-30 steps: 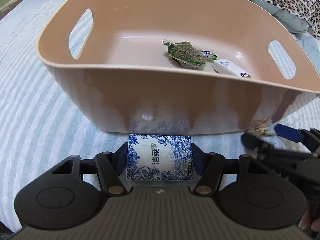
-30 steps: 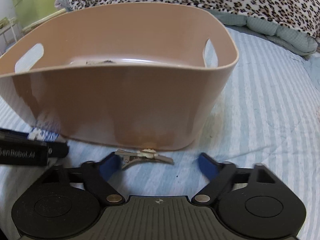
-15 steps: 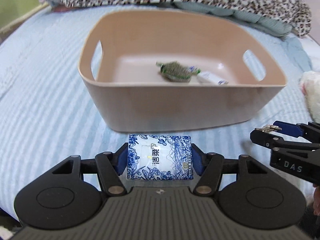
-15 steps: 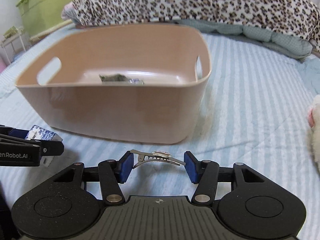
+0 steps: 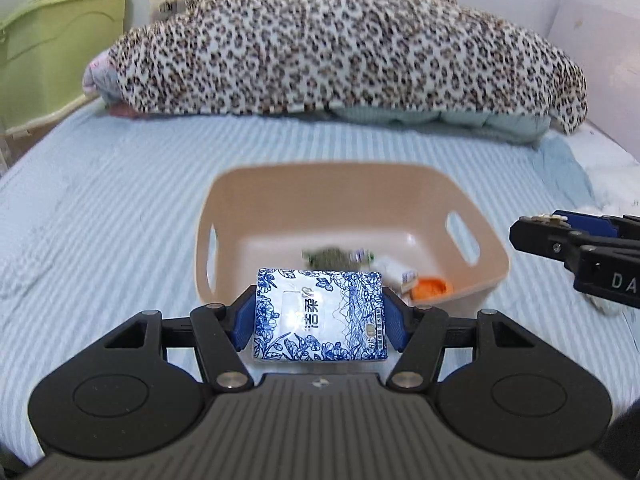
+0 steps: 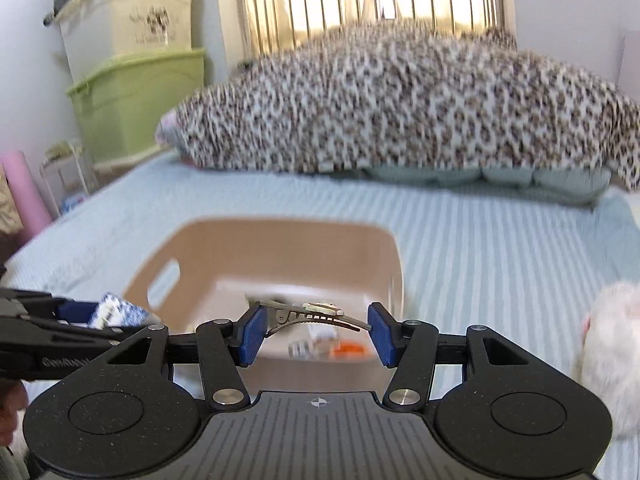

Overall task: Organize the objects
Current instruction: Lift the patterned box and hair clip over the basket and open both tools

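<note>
I'm reading two blue Chinese characters on the tissue pack (image 5: pixel 320 314), sideways and too glared to make out fully; small print on its right edge is illegible. The right gripper's body in the left view is showing "DA", the rest cut off by the frame; the left gripper's body in the right view is showing "GenRobot", blurred. The cream bin (image 6: pixel 128 20) at back has a dark print I can't read. My left gripper (image 5: pixel 319 316) is clamping the tissue pack flat between both blue pads (image 5: pixel 242 322), held in the air in front of and above the tub (image 5: pixel 496 268). My right gripper (image 6: pixel 316 330) is pinching a metal hair clip (image 6: pixel 316 314) end to end, jaws partly closed on it, hanging over the tub's near side. The tub is sitting on the striped sheet (image 5: pixel 100 208), holding a green packet (image 5: pixel 330 256), a white tube (image 5: pixel 394 270) and an orange thing (image 5: pixel 432 288), all blurred, the tube partly hidden behind the pack. A leopard blanket (image 5: pixel 332 48) is lying across the back. A white fluffy thing (image 6: pixel 608 356) is cut off at the right edge; I can't tell what it is. A green bin (image 6: pixel 140 96) is standing at left.
</note>
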